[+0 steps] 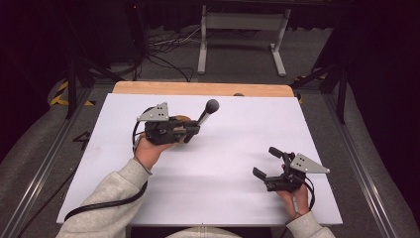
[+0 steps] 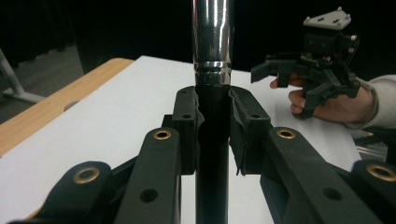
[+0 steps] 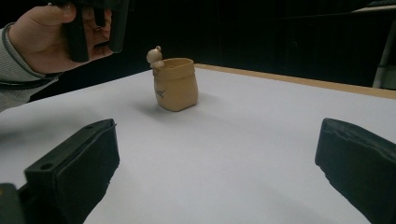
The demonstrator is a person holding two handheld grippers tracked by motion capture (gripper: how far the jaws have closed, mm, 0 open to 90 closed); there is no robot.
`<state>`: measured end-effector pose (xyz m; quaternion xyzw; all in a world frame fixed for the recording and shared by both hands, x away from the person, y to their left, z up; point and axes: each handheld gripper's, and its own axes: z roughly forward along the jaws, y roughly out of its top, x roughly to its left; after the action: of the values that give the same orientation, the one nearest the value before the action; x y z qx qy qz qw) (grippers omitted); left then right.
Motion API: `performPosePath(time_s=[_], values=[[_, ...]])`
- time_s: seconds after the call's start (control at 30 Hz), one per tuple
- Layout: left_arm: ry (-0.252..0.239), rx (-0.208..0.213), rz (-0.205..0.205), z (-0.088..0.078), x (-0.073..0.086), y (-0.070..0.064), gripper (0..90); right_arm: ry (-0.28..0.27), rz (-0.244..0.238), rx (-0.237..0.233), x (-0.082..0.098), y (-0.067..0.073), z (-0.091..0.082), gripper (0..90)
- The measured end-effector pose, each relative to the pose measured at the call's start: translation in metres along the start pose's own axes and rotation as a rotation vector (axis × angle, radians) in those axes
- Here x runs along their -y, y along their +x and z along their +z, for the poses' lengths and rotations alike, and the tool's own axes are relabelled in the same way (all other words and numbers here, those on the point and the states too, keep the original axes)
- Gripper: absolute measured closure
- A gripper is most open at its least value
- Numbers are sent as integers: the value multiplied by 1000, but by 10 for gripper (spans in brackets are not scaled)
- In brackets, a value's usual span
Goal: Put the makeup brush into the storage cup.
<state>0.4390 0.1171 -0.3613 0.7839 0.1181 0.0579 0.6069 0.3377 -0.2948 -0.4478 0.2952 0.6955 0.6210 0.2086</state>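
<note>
My left gripper [image 1: 192, 130] is shut on a microphone-like rod [image 1: 209, 109] with a round grey head, tilted up and to the right above the white sheet. In the left gripper view the rod [image 2: 212, 46] is chrome above and black below, and the left gripper [image 2: 212, 126] clamps its black part. A small tan pot [image 3: 176, 84] with a tiny figure on its rim stands on the sheet, and in the high view the pot [image 1: 182, 118] lies just behind the left gripper. My right gripper [image 1: 266, 161] rests open at the front right, nothing between its jaws [image 3: 217, 163].
The white sheet [image 1: 233, 134] covers a wooden table [image 1: 198, 88] whose far edge shows bare. A white metal stand [image 1: 242, 29] and cables lie on the floor beyond. The left hand [image 3: 42, 37] hangs near the pot in the right gripper view.
</note>
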Motion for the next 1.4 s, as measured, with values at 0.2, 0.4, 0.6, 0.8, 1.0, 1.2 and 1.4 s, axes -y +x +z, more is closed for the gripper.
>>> performPosePath(time_s=[0.2,0.4,0.6,0.8,1.0,1.2,1.4], values=[[-54,-2,-11,-1,3,6,744,0,1,-1,0,0,0,0],[-89,-12,-43,-2,5,11,744,-1,3,-1,0,0,0,0],[-114,-38,-60,-1,7,19,744,-1,6,-1,0,0,0,0],[-125,-72,-54,-1,7,28,744,-2,3,-1,0,0,-1,0],[-124,-110,-69,-1,8,38,743,-2,6,-2,0,0,-1,0],[-122,-132,-87,-1,11,44,743,-3,9,-3,1,-1,-1,0],[-142,-158,-94,-1,14,51,744,-2,10,-5,1,-1,-1,0]])
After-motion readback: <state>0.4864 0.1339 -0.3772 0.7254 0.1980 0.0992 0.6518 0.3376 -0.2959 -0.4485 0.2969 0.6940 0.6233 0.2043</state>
